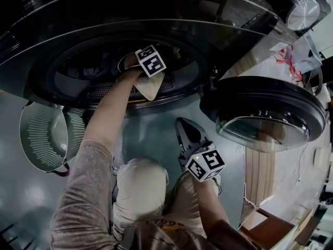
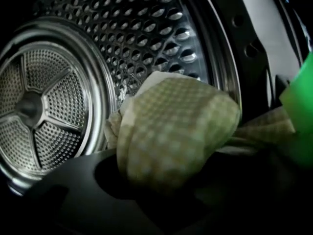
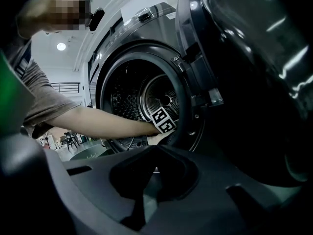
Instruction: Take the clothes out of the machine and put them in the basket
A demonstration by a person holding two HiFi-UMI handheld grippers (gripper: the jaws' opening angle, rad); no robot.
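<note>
1. The washing machine [image 3: 142, 33] is a dark front-loader. It fills the top of the head view, and the person crouches close before its round opening.
2. Its door [image 1: 263, 95] is swung fully open to the person's right. The domed glass faces outward, and it stands well apart from the opening.
3. The drum [image 2: 146, 38] is bare perforated steel. The left gripper view shows its back plate with spokes and no other garment on the metal that is visible.
4. The basket [image 1: 39, 134], pale with slotted walls, sits on the floor to the person's left, beside the machine's front. What little of its inside shows holds nothing.
5. The person's left arm [image 1: 106, 119] is bare below a grey sleeve and reaches from the shoulder into the opening.
6. The checked cloth [image 2: 176, 131], pale yellow-green, is bunched at the mouth of the drum. A fold of it hangs over the lower lip just beneath the marker cube. It is still in the machine, well apart from the basket.
7. The left gripper [image 2: 166, 175] points down into the drum, and its jaws are clamped on the checked cloth, which bulges up between them.
8. The right gripper [image 1: 183, 124] is held outside the machine above the person's knee. It points toward the opening, with its jaws drawn together on nothing.
</note>
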